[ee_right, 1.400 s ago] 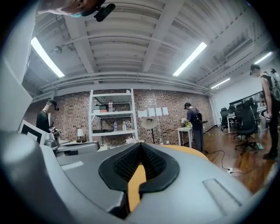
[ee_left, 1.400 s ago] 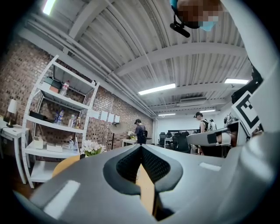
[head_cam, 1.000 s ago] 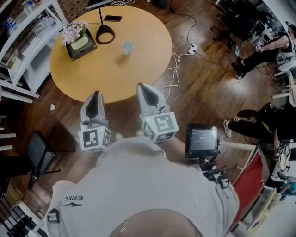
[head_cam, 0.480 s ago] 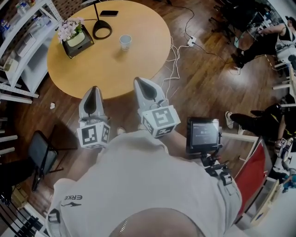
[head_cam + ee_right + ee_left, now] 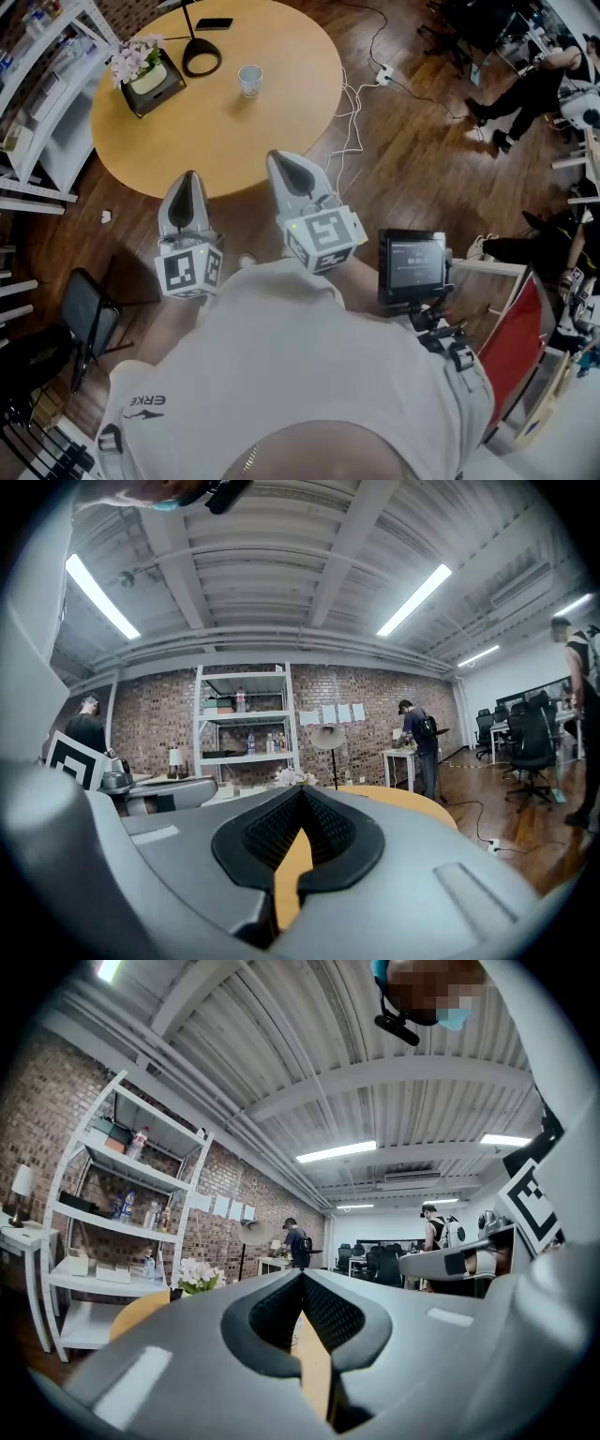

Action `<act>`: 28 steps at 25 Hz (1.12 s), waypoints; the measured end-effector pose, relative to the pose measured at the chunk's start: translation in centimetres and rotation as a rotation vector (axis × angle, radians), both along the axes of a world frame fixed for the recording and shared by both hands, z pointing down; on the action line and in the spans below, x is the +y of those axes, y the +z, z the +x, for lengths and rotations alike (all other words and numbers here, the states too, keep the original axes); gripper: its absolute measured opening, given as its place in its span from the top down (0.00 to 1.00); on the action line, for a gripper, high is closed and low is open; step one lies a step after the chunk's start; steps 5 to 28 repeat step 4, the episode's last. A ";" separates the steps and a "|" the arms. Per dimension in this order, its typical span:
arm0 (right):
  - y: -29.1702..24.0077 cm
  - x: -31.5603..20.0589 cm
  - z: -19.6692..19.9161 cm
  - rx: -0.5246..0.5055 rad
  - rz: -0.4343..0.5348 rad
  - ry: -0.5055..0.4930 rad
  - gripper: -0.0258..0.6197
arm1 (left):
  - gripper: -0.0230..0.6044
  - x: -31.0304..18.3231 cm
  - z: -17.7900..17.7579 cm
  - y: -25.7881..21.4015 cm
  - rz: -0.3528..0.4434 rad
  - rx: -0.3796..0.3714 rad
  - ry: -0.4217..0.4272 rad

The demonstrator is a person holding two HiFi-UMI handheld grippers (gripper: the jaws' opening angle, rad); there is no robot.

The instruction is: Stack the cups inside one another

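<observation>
One pale cup (image 5: 249,79) stands upright on the far part of the round wooden table (image 5: 234,141); I cannot tell whether it is one cup or a nested stack. My left gripper (image 5: 187,180) and right gripper (image 5: 283,161) hover side by side at the table's near edge, well short of the cup, and both point level toward it. In the left gripper view the left gripper (image 5: 302,1275) has its jaws closed tip to tip with nothing between them. The right gripper (image 5: 300,795) looks the same in its own view, shut and empty.
A dark box of pink flowers (image 5: 142,73), a black lamp base (image 5: 201,58) and a phone (image 5: 215,23) sit at the table's far side. White shelves (image 5: 42,56) stand left, a black chair (image 5: 86,317) near left, cables (image 5: 352,112) on the floor, a screen (image 5: 411,268) right.
The whole scene has slid slightly up and left in the head view. Both grippers keep their places at the table's edge and remain shut.
</observation>
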State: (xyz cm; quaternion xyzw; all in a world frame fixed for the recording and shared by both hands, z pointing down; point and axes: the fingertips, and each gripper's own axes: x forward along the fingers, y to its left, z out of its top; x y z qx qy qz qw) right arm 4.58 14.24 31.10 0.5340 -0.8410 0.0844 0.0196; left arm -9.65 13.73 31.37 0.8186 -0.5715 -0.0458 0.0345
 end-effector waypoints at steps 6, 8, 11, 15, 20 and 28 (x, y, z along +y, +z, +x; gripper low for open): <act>0.2 0.3 -1.0 0.004 0.003 0.003 0.94 | 0.96 0.2 -0.9 0.3 0.000 0.009 0.004; 0.2 0.3 -1.0 0.004 0.003 0.003 0.94 | 0.96 0.2 -0.9 0.3 0.000 0.009 0.004; 0.2 0.3 -1.0 0.004 0.003 0.003 0.94 | 0.96 0.2 -0.9 0.3 0.000 0.009 0.004; 0.2 0.3 -1.0 0.004 0.003 0.003 0.94 | 0.96 0.2 -0.9 0.3 0.000 0.009 0.004; 0.2 0.3 -1.0 0.004 0.003 0.003 0.94 | 0.96 0.2 -0.9 0.3 0.000 0.009 0.004; 0.2 0.3 -1.0 0.004 0.003 0.003 0.94 | 0.96 0.2 -0.9 0.3 0.000 0.009 0.004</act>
